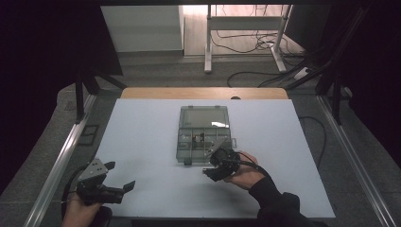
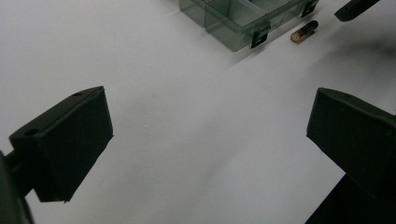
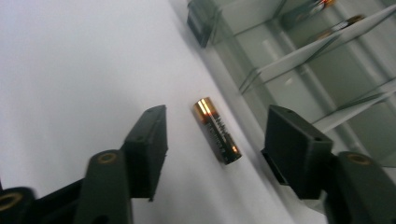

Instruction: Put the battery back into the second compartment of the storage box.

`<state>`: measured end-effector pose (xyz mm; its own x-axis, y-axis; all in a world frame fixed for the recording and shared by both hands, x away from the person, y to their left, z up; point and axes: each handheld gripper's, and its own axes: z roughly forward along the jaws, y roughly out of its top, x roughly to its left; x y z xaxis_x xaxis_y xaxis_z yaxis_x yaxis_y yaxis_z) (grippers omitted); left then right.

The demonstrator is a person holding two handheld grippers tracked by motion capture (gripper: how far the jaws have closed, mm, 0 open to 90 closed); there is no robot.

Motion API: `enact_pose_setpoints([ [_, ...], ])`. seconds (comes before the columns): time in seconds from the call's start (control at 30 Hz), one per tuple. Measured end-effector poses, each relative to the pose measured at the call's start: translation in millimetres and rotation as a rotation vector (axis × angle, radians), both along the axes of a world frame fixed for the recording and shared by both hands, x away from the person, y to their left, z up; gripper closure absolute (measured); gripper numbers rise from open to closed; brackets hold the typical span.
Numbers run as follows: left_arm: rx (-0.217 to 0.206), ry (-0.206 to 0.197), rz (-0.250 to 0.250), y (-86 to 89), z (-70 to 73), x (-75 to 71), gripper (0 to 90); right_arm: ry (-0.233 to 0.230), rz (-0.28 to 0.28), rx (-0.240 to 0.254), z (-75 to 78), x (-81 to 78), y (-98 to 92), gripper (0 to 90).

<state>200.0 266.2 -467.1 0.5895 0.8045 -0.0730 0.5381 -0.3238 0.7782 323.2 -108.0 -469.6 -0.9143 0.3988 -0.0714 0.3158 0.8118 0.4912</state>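
A black and copper battery (image 3: 217,136) lies on the white table just in front of a clear compartment box (image 1: 182,147). My right gripper (image 3: 218,128) hovers over the battery with one jaw on each side of it, and neither pad touches it. In the high view the right gripper (image 1: 211,172) sits at the box's near right corner, held by a hand in a dark sleeve. My left gripper (image 1: 120,175) rests open near the table's front left with nothing between its jaws. The left gripper view looks past the left gripper (image 2: 210,135) to the battery (image 2: 304,31) beside the box's corner (image 2: 233,23).
The box's lid (image 1: 204,117) lies open towards the far side, and several compartments hold small items, among them more batteries (image 3: 345,21). White table surface (image 1: 142,137) spreads around the box. Metal rails (image 1: 61,161) run along both table sides.
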Motion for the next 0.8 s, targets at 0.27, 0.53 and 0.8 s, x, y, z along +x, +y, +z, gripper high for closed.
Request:
enact_pose_setpoints([
  [0.27,-0.001,0.001,0.002,0.3,0.0,0.1,0.5,0.031,0.027,-0.046,-14.1,6.7,4.8,55.9],
  [0.53,-0.002,0.002,0.002,0.4,-0.1,0.2,0.5,0.009,0.071,-0.093,-26.9,10.0,12.4,66.1],
  [0.8,-0.002,0.002,0.002,0.4,-0.1,0.2,0.5,0.021,0.088,-0.132,-34.3,12.6,14.7,76.1],
])
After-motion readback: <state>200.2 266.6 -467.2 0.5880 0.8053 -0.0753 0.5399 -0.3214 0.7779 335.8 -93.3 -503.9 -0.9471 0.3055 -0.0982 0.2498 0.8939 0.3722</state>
